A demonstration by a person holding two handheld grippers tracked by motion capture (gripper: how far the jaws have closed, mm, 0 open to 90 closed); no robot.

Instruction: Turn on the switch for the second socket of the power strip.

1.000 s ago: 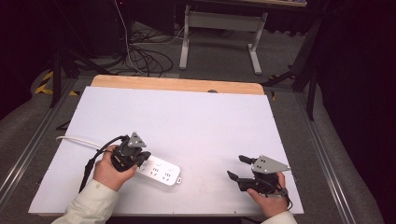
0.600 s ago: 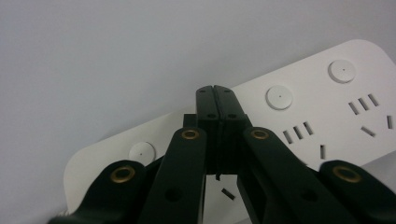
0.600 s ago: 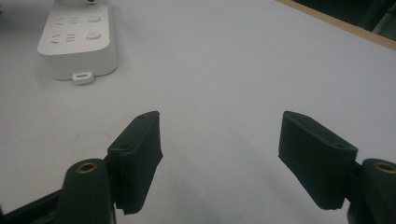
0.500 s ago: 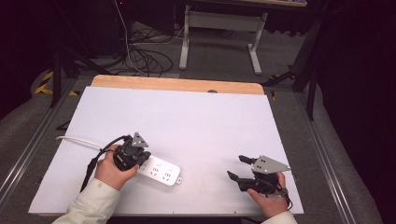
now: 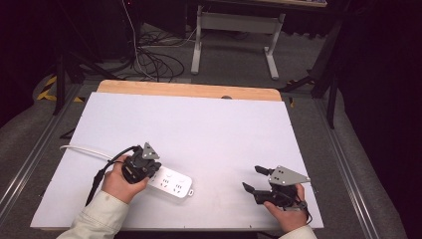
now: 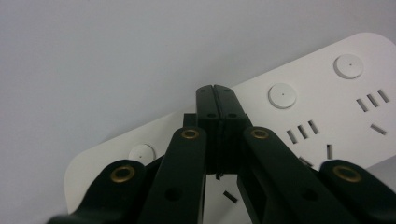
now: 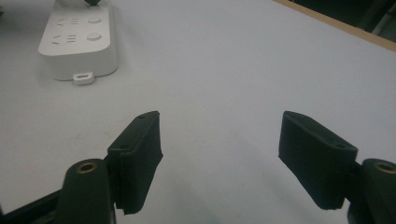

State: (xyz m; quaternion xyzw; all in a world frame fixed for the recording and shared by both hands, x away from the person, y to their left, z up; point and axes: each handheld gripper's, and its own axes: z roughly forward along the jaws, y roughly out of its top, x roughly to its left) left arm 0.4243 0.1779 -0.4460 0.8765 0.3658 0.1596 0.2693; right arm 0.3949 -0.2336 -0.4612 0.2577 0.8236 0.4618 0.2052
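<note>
Power strip (image 5: pixel 169 181), white, lies flat on the white table (image 5: pixel 209 129) at near left, long axis running from the left hand toward near centre; position same as 1.0 s and 0.5 s ago. Its white cord (image 5: pixel 82 149) leads off left toward the table edge.

Left gripper (image 5: pixel 149 169): sits over the left end of the strip, held by the left hand (image 5: pixel 119 181). Compared with 1.0 s ago it has crept slightly rightward and down onto the strip; change is small. In the left gripper view the jaws are pressed together, tips (image 6: pixel 214 100) meeting over the strip's top face beside a round button (image 6: pixel 282 95); nothing seen between them. Whether the tips touch the strip surface: cannot tell.

Right gripper (image 5: pixel 255 178): near right of table, well apart from the strip, held by the right hand (image 5: pixel 286 211). No movement since either earlier frame. Jaws spread wide; in the right gripper view bare table lies between the pads (image 7: pixel 140 149), strip far off at upper left
</note>
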